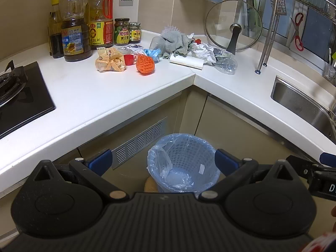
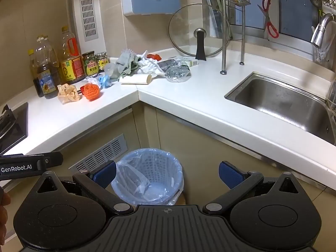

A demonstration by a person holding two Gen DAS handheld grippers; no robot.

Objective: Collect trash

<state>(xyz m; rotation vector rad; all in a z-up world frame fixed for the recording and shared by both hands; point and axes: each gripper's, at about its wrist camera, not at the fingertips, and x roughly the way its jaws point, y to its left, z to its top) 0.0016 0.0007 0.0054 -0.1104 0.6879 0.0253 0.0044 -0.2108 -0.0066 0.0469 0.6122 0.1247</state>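
While you scan from the left edge, you meet one black gas hob (image 1: 20,98) set into the white counter (image 1: 90,96), then three tall oil and sauce bottles (image 1: 74,27) against the wall with two green-lidded jars (image 1: 121,31) just beside them. In front of those lies the trash: one crumpled tan paper wrapper (image 1: 110,59), one small red cup (image 1: 129,59) touching it, one orange studded ball (image 1: 145,64), one blue crumpled glove (image 1: 152,53), one upturned clear cup (image 1: 157,44), a grey rag (image 1: 175,40), a wad of white tissue (image 1: 203,51), one white paper roll (image 1: 187,61) lying on its side, and one crushed clear plastic bottle (image 1: 225,65). Behind that heap one glass pot lid (image 1: 234,24) leans upright, and the two legs of a steel dish rack (image 2: 224,31) stand on the counter between the heap and the single steel sink (image 2: 283,103). One pair of red scissors (image 2: 269,16) hangs at the window.

Below the counter's inner corner, on the floor, stands one blue mesh bin (image 1: 183,163) lined with a thin plastic bag, with only that bag visible inside. Your left gripper (image 1: 163,163) and your right gripper (image 2: 168,173) both hang over it, fingers spread wide with nothing between the blue pads (image 2: 229,174). All the trash sits up on the counter, well apart from both grippers.
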